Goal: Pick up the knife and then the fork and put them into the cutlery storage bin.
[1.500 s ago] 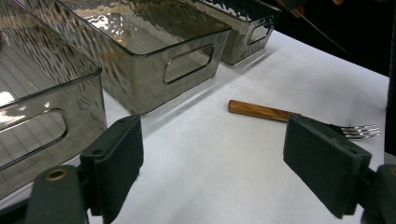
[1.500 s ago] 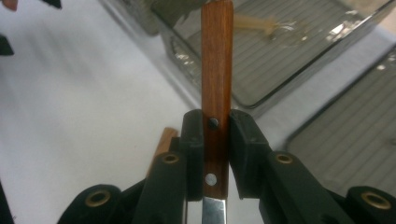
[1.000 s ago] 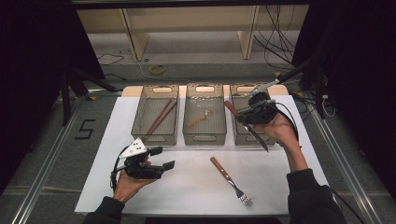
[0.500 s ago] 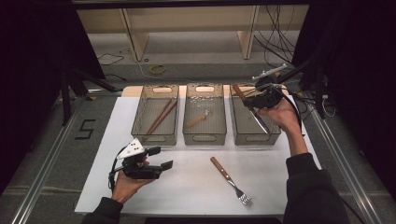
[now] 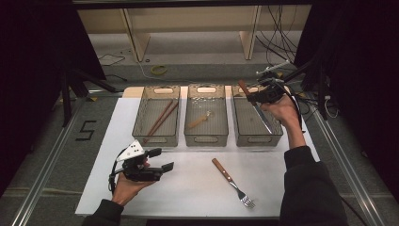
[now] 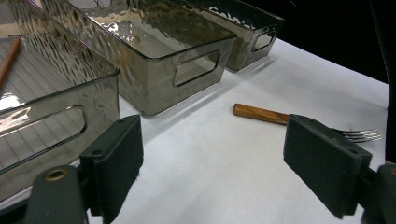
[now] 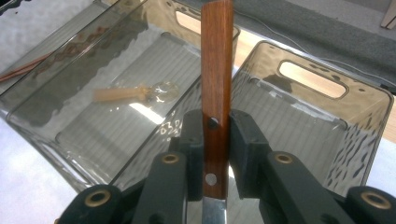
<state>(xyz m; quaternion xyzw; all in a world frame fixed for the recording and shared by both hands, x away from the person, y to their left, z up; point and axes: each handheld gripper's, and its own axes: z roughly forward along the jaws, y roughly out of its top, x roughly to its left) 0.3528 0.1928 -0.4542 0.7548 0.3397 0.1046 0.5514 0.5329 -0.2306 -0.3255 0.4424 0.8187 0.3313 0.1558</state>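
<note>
My right gripper (image 5: 258, 95) (image 7: 215, 140) is shut on a wood-handled knife (image 5: 256, 107) (image 7: 215, 88), held over the right smoked bin (image 5: 277, 133) (image 7: 373, 116) with its blade slanting down toward the bin's floor. A wood-handled fork (image 5: 230, 176) (image 6: 266, 115) lies on the white mat in front of the bins. My left gripper (image 5: 157, 160) (image 6: 219, 163) rests open near the mat's front left, nothing between its pads, jaws facing the fork. The left bin (image 5: 141, 123) holds brown chopsticks (image 5: 161, 117). The middle bin (image 5: 206, 139) (image 7: 60, 135) holds a spoon (image 5: 200, 119) (image 7: 135, 92).
The white mat (image 5: 188, 188) covers the table from the bins to the front edge. Cables (image 5: 282, 42) and a yellow ring (image 5: 159, 69) lie on the floor behind the table. Wooden shelf legs (image 5: 131, 33) stand at the back.
My right gripper has lifted the knife and carried it back and right, from the front of the right bin to above its far end. The left gripper has stayed put.
</note>
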